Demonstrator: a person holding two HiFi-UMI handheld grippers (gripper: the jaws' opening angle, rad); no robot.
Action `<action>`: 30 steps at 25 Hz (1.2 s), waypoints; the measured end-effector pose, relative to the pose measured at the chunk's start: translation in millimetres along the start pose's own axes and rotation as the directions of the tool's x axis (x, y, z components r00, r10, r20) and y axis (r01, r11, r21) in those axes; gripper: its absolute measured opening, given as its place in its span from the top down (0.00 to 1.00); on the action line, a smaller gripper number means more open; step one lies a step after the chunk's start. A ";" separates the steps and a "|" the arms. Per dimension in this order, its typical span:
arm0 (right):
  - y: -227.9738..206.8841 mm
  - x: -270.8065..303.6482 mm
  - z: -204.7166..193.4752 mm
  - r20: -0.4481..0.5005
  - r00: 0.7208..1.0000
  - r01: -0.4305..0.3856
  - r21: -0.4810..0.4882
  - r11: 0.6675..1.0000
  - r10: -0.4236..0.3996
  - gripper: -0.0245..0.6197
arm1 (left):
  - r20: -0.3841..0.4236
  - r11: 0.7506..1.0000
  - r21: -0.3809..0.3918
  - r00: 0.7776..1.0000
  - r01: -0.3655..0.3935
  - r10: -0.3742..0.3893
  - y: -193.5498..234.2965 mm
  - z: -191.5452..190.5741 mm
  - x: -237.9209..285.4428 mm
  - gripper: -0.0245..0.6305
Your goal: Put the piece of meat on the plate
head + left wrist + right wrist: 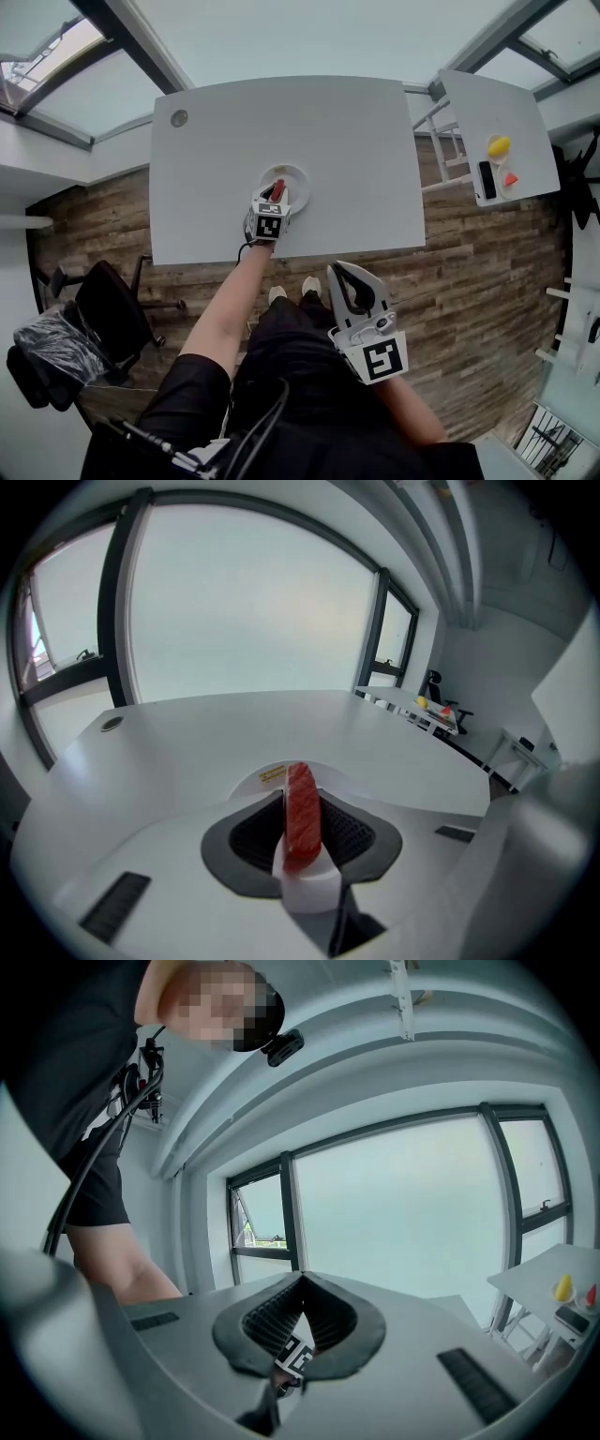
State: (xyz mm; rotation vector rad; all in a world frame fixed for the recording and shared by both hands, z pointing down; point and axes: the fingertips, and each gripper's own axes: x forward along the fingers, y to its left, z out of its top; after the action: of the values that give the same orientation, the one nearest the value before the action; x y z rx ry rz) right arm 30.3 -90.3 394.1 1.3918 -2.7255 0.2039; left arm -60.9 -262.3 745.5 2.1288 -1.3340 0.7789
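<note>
The red piece of meat (302, 810) stands on edge between the dark pads of my left gripper (303, 841), which is shut on it. In the head view this gripper (277, 194) points down over the round white plate (298, 175) near the front of the white table (281, 122), holding the meat (277, 190) over the plate. The plate's rim with a yellow sticker (272, 775) shows just beyond the meat. My right gripper (339, 274) hangs off the table's front edge, above the person's lap. Its jaws are shut with nothing between them (301, 1281).
A grommet hole (179, 118) sits at the table's far left corner. A second white table (487, 103) to the right carries a yellow item (499, 146), a red item (510, 179) and a black device (487, 180). A black office chair (103, 309) stands on the wooden floor at the left.
</note>
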 end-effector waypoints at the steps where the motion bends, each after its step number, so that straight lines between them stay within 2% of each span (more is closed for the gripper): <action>1: -0.3 -0.1 0.4 0.002 1.000 0.001 0.001 1.000 -0.001 0.96 | 0.007 1.000 0.000 1.000 0.007 -0.007 -2.6 0.9 -0.3 0.81; 11: -1.8 0.4 0.4 0.002 1.000 0.000 -0.002 1.000 0.000 0.96 | 0.047 1.000 0.004 0.999 0.021 -0.021 -7.9 7.5 -1.2 0.81; 16: -1.1 3.2 1.0 0.003 1.000 -0.006 -0.002 1.000 0.006 0.96 | 0.039 0.999 0.024 0.999 0.033 -0.034 -11.0 3.9 -0.8 0.81; 19: 0.4 3.3 1.5 0.008 1.000 -0.009 0.001 1.000 0.009 0.96 | 0.058 0.999 0.017 0.997 0.049 -0.050 -11.3 3.9 -2.3 0.71; 22: -1.8 1.4 2.0 0.005 1.000 -0.005 0.003 1.000 0.005 0.96 | 0.069 0.999 0.012 0.996 0.049 -0.050 -9.7 4.4 0.3 0.69; 27: -1.3 1.0 0.5 0.000 1.000 -0.008 0.003 1.000 0.008 0.96 | 0.040 0.998 0.017 0.997 0.059 -0.059 -12.7 2.9 1.7 0.68; 30: 2.8 0.2 -2.5 -0.008 1.000 -0.013 -0.001 1.000 0.013 0.96 | 0.064 0.997 0.010 0.995 0.079 -0.079 -14.4 3.9 3.3 0.60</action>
State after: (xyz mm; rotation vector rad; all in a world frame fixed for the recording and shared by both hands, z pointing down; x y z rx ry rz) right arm 27.9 -88.4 396.4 1.3701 -2.7293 0.2087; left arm -45.8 -261.4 743.4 2.2150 -1.2721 0.6901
